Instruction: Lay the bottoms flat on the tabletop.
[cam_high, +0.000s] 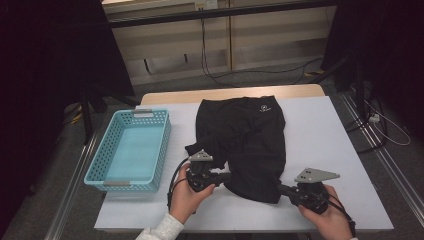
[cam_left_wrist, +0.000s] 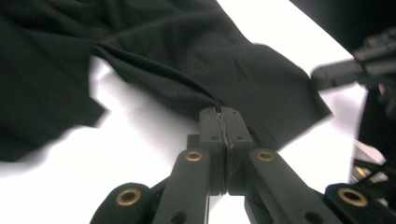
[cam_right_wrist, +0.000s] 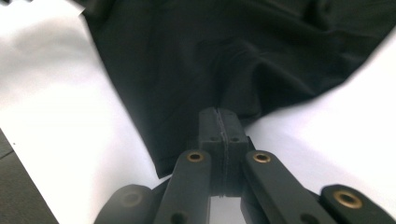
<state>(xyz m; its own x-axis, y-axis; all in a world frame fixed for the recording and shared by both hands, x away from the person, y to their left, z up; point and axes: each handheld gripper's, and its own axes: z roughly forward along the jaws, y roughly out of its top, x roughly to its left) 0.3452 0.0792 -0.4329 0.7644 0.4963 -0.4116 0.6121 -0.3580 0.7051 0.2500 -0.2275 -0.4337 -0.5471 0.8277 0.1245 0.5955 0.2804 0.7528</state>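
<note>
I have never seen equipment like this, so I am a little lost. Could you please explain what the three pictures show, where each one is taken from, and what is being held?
No robot is here: a person holds a hand-operated claw in each hand. The high view looks down from above the person's side of the table, which has a white cover. There you see the left claw, the right claw, a black garment spread out, and an empty light blue basket to its left. The other two pictures come from small cameras riding on the claws and looking along their black jaws. In both, the jaws are pressed together on the near edge of the garment, so each claw pinches the cloth.
</note>
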